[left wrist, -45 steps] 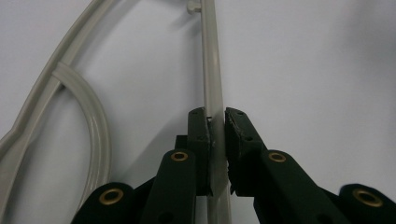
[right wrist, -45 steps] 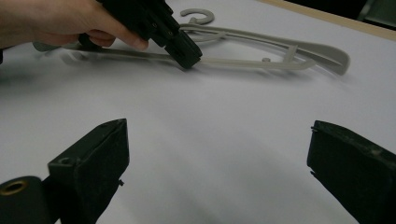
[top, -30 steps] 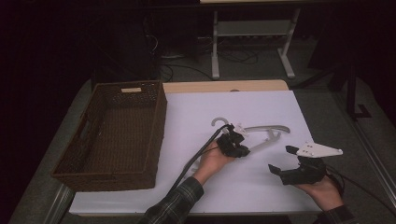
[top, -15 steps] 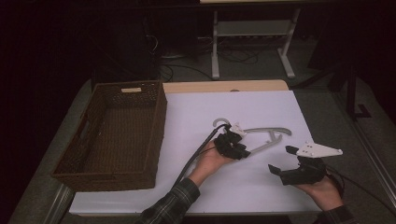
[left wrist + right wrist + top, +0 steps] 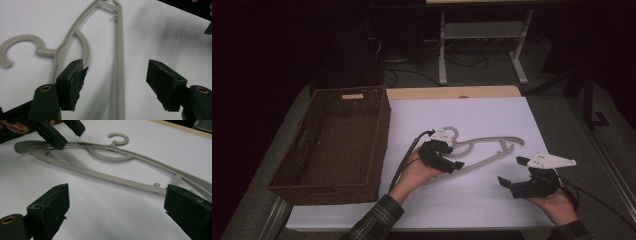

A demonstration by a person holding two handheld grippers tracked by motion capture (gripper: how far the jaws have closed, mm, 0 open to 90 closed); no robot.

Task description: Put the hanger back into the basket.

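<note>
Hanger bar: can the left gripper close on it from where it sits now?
Probably yes. The left gripper is open with its jaws straddling the hanger bar, nothing lies between, and the white table around it is bare.

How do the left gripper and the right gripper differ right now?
The left gripper hangs over the hanger, its jaws either side of the bottom bar; the right gripper sits apart from it over bare table. The right gripper carries a grey plate on top; the left gripper's top looks mostly black. Both are open and hand-held.
</note>
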